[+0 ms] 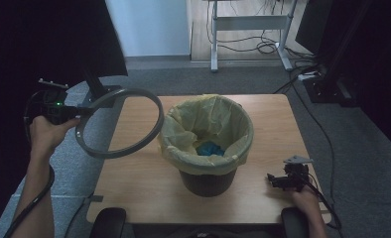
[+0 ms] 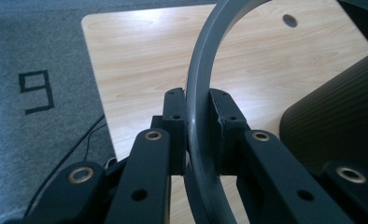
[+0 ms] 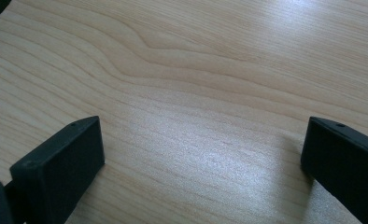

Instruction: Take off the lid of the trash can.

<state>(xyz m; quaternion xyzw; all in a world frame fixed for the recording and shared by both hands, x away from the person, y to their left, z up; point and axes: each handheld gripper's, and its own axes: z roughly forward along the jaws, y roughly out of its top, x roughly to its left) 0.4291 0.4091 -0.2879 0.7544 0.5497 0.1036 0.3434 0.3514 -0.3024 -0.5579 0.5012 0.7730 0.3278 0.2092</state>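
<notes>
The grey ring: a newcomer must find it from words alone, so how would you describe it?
Start at the wooden table with a bin lined in a yellow bag. Left of it, the left gripper holds the ring above the table's left edge. It is a thin, open grey hoop.

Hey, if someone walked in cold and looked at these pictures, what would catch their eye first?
Probably the dark round bin lined with a pale yellow plastic bag, standing mid-table with something blue inside. Next, the large grey plastic ring, held up over the light wooden table's left edge, beside the bin, by the left gripper, whose jaws are shut on its rim. The right gripper rests open near the table's front right corner.
</notes>
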